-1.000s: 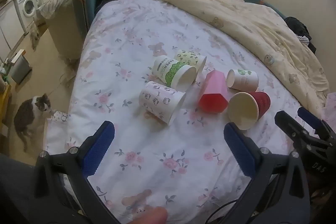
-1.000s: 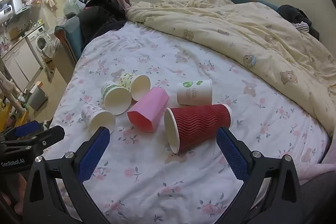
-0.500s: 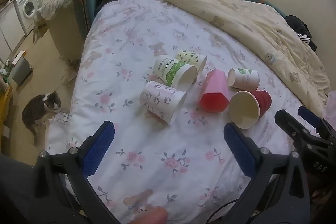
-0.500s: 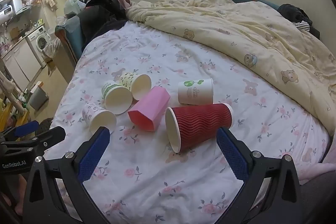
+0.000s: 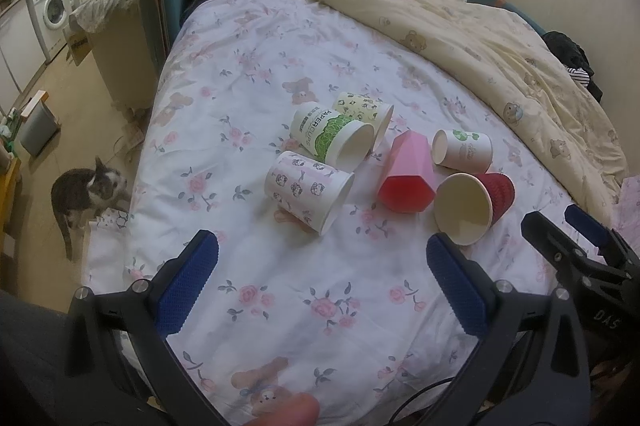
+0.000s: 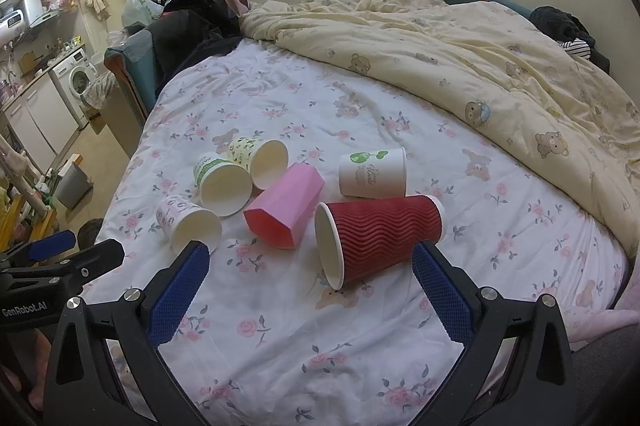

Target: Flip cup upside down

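Note:
Several cups lie on their sides on the floral bedsheet (image 5: 248, 74). A red ribbed cup (image 6: 384, 234) lies nearest my right gripper (image 6: 308, 262), its mouth to the left; it also shows in the left wrist view (image 5: 476, 206). A pink faceted cup (image 6: 286, 210), a white cup with a green print (image 6: 372, 172), a green-patterned cup (image 6: 220, 182), a yellow-patterned cup (image 6: 260, 158) and a pink-printed cup (image 5: 308, 190) lie around it. My left gripper (image 5: 320, 258) is open and empty, short of the pink-printed cup. My right gripper is open and empty, just short of the red cup.
A cream duvet (image 6: 480, 58) is bunched over the bed's far and right side. Dark clothes (image 6: 192, 22) pile at the bed's far left corner. A cat (image 5: 84, 190) sits on the floor left of the bed. A washing machine (image 5: 50, 2) stands further left.
Both grippers have barely moved. The cat on the floor has shifted closer to the bed's edge.

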The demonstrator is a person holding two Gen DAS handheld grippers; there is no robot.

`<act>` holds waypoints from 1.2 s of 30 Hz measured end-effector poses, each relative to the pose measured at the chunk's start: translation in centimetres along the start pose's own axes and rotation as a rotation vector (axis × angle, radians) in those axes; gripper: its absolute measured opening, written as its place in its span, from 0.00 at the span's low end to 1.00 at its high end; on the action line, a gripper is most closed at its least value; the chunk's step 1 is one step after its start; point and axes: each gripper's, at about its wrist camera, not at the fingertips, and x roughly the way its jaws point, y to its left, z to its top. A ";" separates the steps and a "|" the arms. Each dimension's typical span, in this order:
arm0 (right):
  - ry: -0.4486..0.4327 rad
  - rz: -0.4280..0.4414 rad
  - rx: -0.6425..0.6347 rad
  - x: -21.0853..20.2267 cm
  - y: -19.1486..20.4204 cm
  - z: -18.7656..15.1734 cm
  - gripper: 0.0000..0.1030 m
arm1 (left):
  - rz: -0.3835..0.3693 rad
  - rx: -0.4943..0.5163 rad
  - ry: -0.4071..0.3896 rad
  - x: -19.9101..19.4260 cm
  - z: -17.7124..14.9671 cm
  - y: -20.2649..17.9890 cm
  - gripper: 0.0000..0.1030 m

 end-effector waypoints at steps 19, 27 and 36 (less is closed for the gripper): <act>0.001 0.000 0.002 0.0 0.0 0.0 1.00 | 0.002 0.001 0.006 0.0 0.1 -0.1 1.00; 0.004 0.002 0.001 0.1 0.0 -0.1 1.00 | 0.001 0.004 0.014 0.0 0.0 -0.1 1.00; 0.008 0.002 0.000 0.2 0.1 -0.2 1.00 | 0.000 0.007 0.019 0.1 0.1 -0.1 1.00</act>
